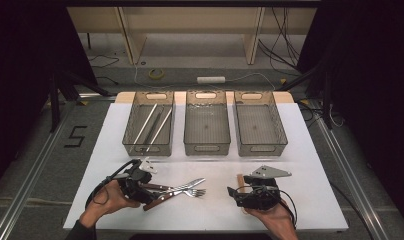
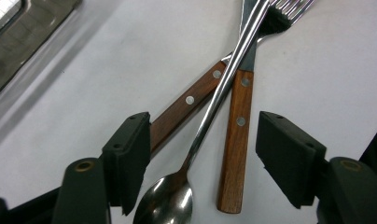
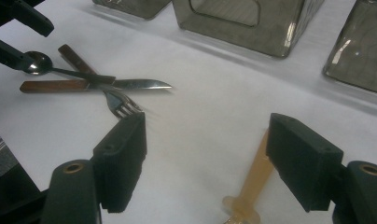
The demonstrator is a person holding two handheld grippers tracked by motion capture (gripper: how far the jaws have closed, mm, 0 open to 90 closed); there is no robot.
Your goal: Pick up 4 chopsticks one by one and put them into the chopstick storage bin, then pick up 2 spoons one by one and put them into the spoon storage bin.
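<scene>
Left gripper view, gripper [image 2: 200,158] open astride spoon [image 2: 170,200]

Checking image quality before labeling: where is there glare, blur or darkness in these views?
High view: dark surroundings, table evenly lit. Left gripper view: sharp, glare on the spoon. Right gripper view: soft focus on the bins, glint on the knife.

One readable mark: black numeral "5" [image 1: 76,136] taped on grey floor [image 1: 35,150], left of bench [image 1: 215,210], level with leftmost basket [image 1: 149,124]. Nothing else legible.
</scene>
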